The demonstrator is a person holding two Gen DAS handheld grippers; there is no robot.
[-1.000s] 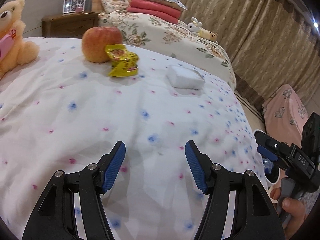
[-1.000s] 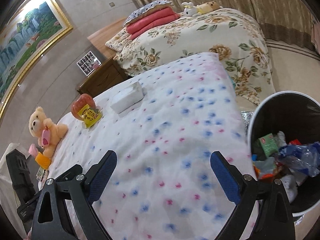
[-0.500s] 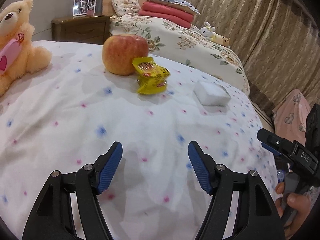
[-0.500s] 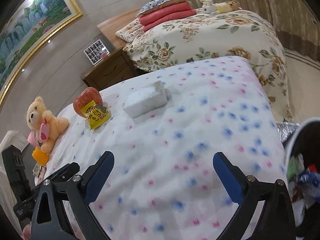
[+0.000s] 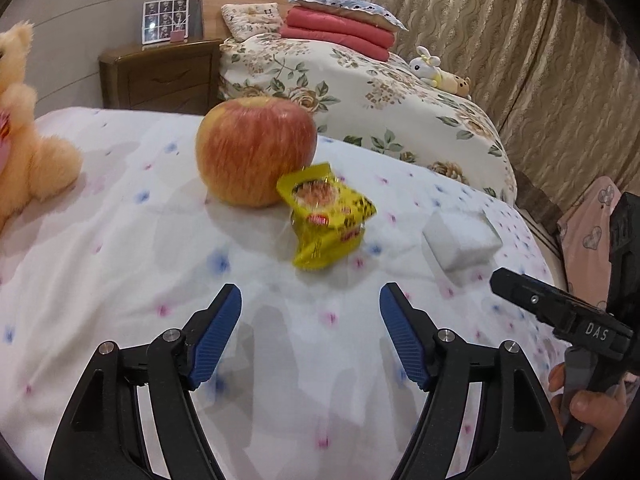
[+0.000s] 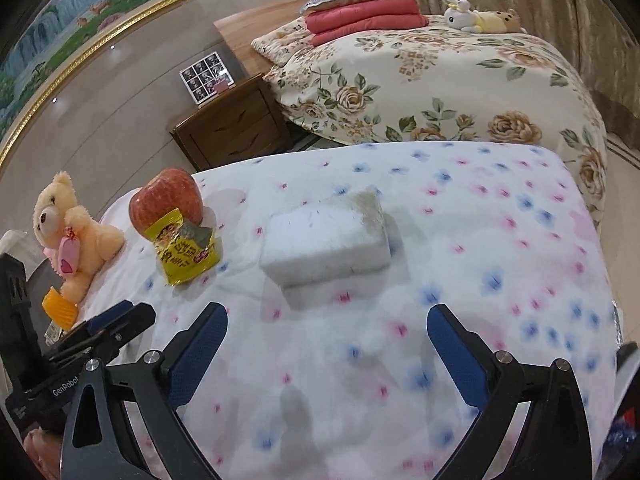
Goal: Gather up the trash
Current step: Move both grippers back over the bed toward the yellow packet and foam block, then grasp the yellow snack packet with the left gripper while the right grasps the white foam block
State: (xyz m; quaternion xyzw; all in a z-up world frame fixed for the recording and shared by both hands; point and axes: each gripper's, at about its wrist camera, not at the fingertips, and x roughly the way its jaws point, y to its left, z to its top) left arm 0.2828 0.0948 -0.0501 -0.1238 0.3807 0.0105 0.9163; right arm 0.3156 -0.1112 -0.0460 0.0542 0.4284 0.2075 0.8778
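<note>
Wall painting (image 6: 80,28) shows only behind right tool (image 6: 326,332).

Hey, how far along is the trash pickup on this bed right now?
Nothing visibly collected yet. Both the left gripper and right gripper are open and empty above the flowered sheet. Still lying there: the yellow snack wrapper, leaning against the apple, and the white foam block. The bin is out of view.

Crumpled yellow snack wrapper (image 5: 328,222) lies on the bedspread, touching the apple (image 5: 254,150).
</note>
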